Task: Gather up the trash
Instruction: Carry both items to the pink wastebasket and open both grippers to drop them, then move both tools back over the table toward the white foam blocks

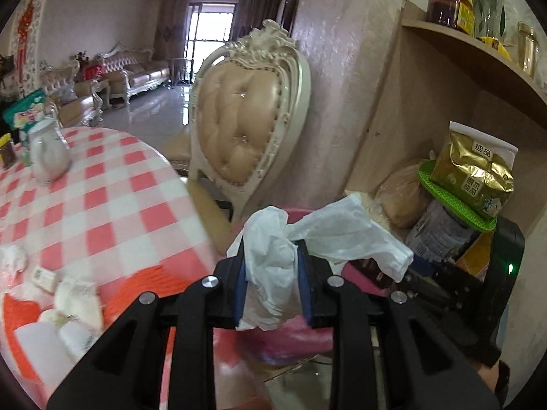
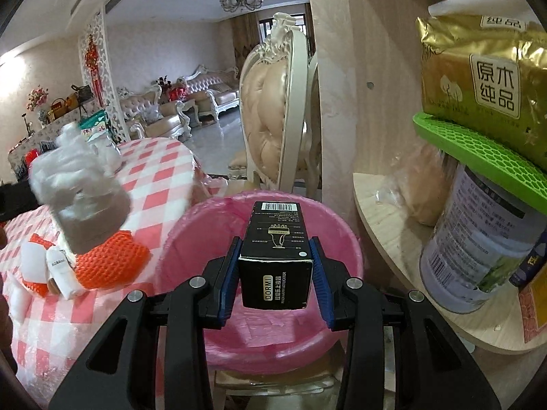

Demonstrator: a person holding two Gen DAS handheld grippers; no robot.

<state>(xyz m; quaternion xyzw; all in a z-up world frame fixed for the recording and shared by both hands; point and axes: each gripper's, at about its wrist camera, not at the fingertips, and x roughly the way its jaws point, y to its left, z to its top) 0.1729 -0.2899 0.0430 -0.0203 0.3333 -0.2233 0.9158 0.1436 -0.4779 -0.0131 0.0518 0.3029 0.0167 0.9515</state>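
Above the pink-lined bin [image 2: 273, 307] — taken here as the landmark — a black carton [image 2: 276, 259] was held by the right gripper [image 2: 276, 273], its blue-padded jaws pressed against the carton's two long sides. A barcode was seen at the carton's far end and gold print on the near face.

Left of the bin, a crumpled white plastic bag [image 1: 273, 259] was clamped between the jaws of the left gripper [image 1: 271, 287]; in the right wrist view the same bundle was recorded as a blurred grey-white mass over the table's edge.

Left of the bin stood a table under a red-and-white checked cloth [image 1: 102, 188]. Upon it, nearest the bin, orange foam netting [image 2: 109, 256] and several small white sachets [image 1: 75, 300] were noted; farther off, a white jug [image 1: 48, 153].

Behind the bin — an ornate cream chair [image 1: 246, 119] with tufted tan upholstery.

Right of the bin, a wooden shelf unit [image 2: 393, 225] was seen, bearing a large tin [image 2: 478, 246], a green mat [image 2: 478, 157] upon the tin, and a gold packet [image 2: 485, 75] upon the mat.
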